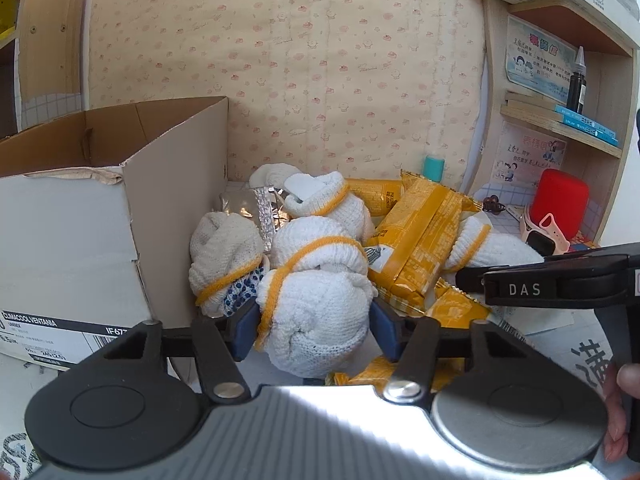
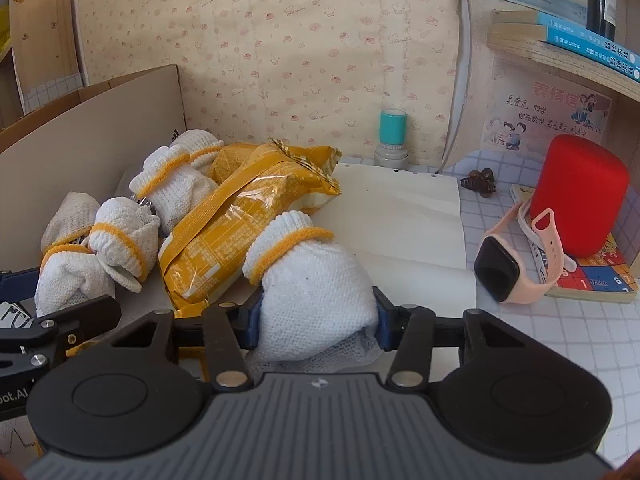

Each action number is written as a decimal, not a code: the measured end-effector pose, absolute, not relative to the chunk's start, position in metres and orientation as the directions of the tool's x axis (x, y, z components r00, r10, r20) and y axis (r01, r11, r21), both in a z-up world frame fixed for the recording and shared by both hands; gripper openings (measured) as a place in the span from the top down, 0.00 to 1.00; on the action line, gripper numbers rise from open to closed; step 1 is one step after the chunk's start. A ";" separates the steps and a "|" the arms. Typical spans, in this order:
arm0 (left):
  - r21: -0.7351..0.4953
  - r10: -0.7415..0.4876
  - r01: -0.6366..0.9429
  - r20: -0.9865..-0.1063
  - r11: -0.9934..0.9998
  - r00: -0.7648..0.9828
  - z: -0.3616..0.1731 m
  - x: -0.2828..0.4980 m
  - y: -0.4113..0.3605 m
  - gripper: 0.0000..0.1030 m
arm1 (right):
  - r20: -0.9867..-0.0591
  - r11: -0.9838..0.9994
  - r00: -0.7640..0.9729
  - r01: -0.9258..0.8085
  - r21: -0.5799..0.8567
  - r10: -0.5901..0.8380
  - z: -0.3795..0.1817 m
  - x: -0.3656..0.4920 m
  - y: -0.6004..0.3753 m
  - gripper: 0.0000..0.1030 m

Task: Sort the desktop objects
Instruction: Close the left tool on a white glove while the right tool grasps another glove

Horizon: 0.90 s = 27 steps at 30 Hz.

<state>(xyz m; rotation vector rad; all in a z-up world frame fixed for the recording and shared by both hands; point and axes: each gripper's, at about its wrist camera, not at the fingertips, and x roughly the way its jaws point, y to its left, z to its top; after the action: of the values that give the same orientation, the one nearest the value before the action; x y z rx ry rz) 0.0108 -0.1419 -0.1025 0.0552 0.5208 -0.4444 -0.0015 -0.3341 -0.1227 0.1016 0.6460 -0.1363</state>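
1. Cream wallpaper with tiny pink prints behind a messy desk, and a cardboard box [image 1: 100,216] sits open at the far left.
2. The left gripper [image 1: 314,326] has its blue pads squeezed onto a rolled glove bundle [image 1: 316,320], cuff end pointing up and away.
3. Yellow snack packs [image 1: 420,236] lie heaped in the middle.
4. The right gripper [image 2: 316,320] is clamped on another glove bundle [image 2: 312,292], cuff angled up-left, resting on the white paper [image 2: 400,216].
5. Pink watch [image 2: 516,260] and red cylinder [image 2: 580,196] sit right.

Checked desk [image 2: 560,340] bears rolled gloves [image 2: 124,232], snack packets [image 2: 240,216], smartwatch [image 2: 498,268].
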 end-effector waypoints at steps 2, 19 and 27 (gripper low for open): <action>-0.060 -0.394 0.420 -0.488 0.905 0.779 -0.103 0.010 -0.141 0.47 | -0.594 0.984 0.799 0.167 0.067 -0.095 -0.121 -0.005 -0.335 0.59; -0.062 -0.389 0.404 -0.435 0.913 0.812 -0.089 -0.003 -0.137 0.55 | -0.520 0.979 0.844 0.193 0.067 -0.131 -0.092 -0.030 -0.329 0.60; -0.060 -0.382 0.391 -0.394 0.918 0.836 -0.069 -0.016 -0.130 0.55 | -0.490 0.977 0.859 0.205 0.065 -0.148 -0.071 -0.047 -0.319 0.60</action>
<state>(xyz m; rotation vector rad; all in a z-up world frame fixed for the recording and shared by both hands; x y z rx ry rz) -0.0159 -0.1300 -0.0693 0.0231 0.4126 -0.4091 -0.0468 -0.3191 -0.0710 0.1161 0.5043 -0.1861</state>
